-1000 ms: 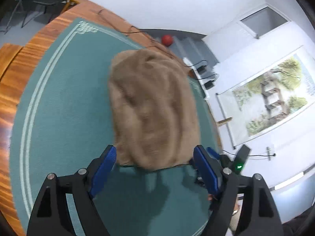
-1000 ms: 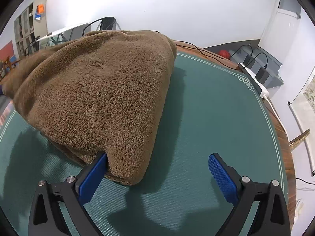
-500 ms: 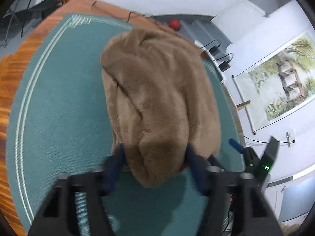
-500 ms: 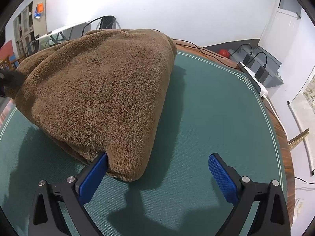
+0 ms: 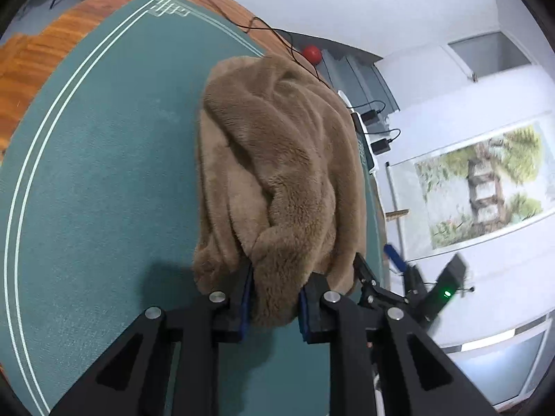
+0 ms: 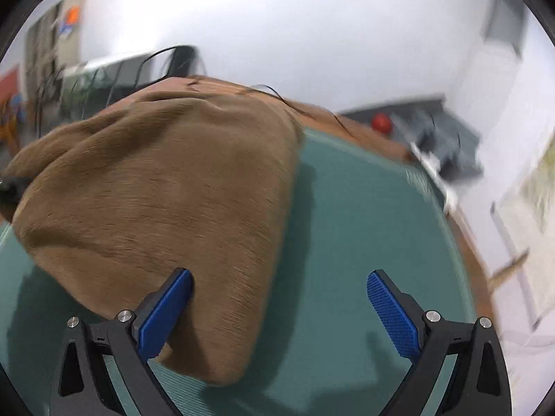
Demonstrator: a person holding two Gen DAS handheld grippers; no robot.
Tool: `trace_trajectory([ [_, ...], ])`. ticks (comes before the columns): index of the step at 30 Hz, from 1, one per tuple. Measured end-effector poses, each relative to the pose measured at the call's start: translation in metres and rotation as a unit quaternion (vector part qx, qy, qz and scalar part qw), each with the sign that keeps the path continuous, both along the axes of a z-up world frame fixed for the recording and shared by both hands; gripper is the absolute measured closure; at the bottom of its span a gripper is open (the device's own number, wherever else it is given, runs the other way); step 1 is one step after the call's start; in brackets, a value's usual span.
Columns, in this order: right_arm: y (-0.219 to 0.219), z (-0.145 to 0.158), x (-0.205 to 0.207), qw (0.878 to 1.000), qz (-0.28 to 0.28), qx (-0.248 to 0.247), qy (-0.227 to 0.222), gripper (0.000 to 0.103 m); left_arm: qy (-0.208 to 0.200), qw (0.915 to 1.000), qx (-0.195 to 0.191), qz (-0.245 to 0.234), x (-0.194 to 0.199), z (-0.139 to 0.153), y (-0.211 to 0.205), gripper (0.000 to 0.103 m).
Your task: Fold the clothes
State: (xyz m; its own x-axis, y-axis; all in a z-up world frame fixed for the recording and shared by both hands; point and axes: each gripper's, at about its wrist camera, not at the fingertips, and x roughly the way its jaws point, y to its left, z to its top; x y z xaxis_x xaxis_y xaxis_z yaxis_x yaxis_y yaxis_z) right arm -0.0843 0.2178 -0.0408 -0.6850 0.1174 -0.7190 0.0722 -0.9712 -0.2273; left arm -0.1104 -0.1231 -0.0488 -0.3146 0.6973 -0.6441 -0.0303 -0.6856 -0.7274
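A brown fleece garment (image 5: 277, 159) lies in a heap on the green mat (image 5: 104, 173). My left gripper (image 5: 274, 298) is at the garment's near end. Its jaws are closing, and a thick bunch of fleece is squeezed between the blue pads. In the right wrist view the same garment (image 6: 166, 190) fills the left half. My right gripper (image 6: 277, 308) stands open over the garment's near corner. Its left finger (image 6: 166, 308) lies against the fleece and its right finger (image 6: 392, 312) is over bare mat. The right gripper (image 5: 399, 260) also shows at the mat's right edge in the left wrist view.
The mat covers a wooden table (image 5: 52, 38). Black cables (image 5: 263, 27) run across its far edge. A red ball (image 5: 312, 54) and a power strip with adapters (image 5: 367, 138) lie beyond. A scroll painting (image 5: 485, 183) hangs on the right wall.
My left gripper went from wide open to pinched on the garment's near end, bunching the fleece, and moved down and forward. The right wrist view shifted slightly and is blurred; its jaws stay wide.
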Motion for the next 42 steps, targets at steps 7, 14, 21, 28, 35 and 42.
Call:
trace_trajectory([
  [7,0.049,-0.009,0.017,0.998,-0.055,-0.028,-0.026,0.002,-0.004,1.0000,-0.005,0.000,0.009,-0.011,-0.007,0.080],
  [14,0.002,0.029,-0.002,0.989,0.056,-0.140,-0.008,0.002,-0.001,0.9999,-0.013,-0.008,0.007,-0.003,0.004,0.080],
  [21,-0.003,-0.011,-0.008,0.985,0.039,-0.157,-0.065,0.002,-0.018,0.9998,-0.003,0.001,0.011,-0.023,-0.002,0.079],
  [28,0.007,-0.007,0.010,0.989,0.018,-0.138,-0.051,0.002,-0.015,0.9999,0.006,-0.002,0.012,-0.028,0.002,0.079],
  [35,0.005,0.003,0.010,0.989,0.016,-0.140,-0.047,0.002,-0.024,0.9995,0.017,0.007,0.013,-0.032,-0.006,0.078],
  [42,0.008,0.005,0.039,0.989,0.014,-0.140,-0.035,0.002,-0.026,0.9995,0.016,0.008,0.011,-0.030,-0.006,0.078],
])
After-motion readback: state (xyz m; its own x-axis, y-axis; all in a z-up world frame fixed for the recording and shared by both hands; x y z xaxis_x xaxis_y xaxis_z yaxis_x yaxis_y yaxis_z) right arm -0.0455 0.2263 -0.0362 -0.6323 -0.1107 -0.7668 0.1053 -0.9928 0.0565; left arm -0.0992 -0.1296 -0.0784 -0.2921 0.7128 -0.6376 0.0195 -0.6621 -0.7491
